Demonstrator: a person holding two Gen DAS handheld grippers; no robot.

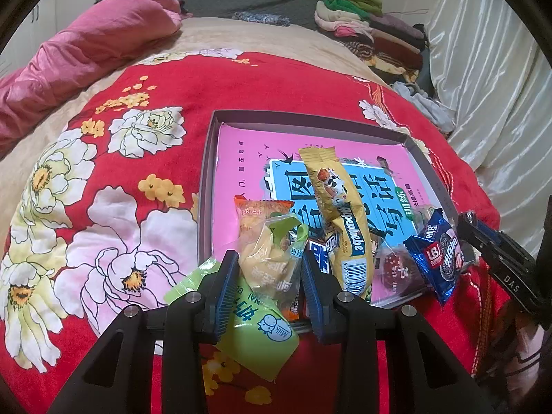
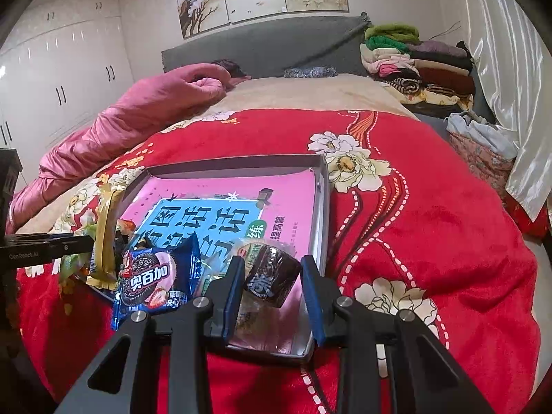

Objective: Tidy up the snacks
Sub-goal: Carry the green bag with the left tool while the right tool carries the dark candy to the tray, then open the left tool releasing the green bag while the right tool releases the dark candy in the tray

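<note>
Presently, left gripper (image 1: 267,272): blue ribbed pads pressed on a crinkly clear-and-yellow snack packet (image 1: 267,262), lifted at the near edge of the shallow cardboard box (image 1: 207,158), likely for sorting. Right gripper (image 2: 269,286): jaws at their narrowest around a glossy dark round wrapped cake (image 2: 272,274) above the box's near corner. Loose in the box, on its pink printed liner: a long yellow Alpenliebe pack (image 1: 339,214), a blue foil cookie packet (image 2: 157,276); red floral plush blanket (image 1: 103,207) beneath.

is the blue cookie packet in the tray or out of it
Partly in: the blue cookie packet leans over the tray near edge, its lower end hanging outside above the red blanket.
</note>
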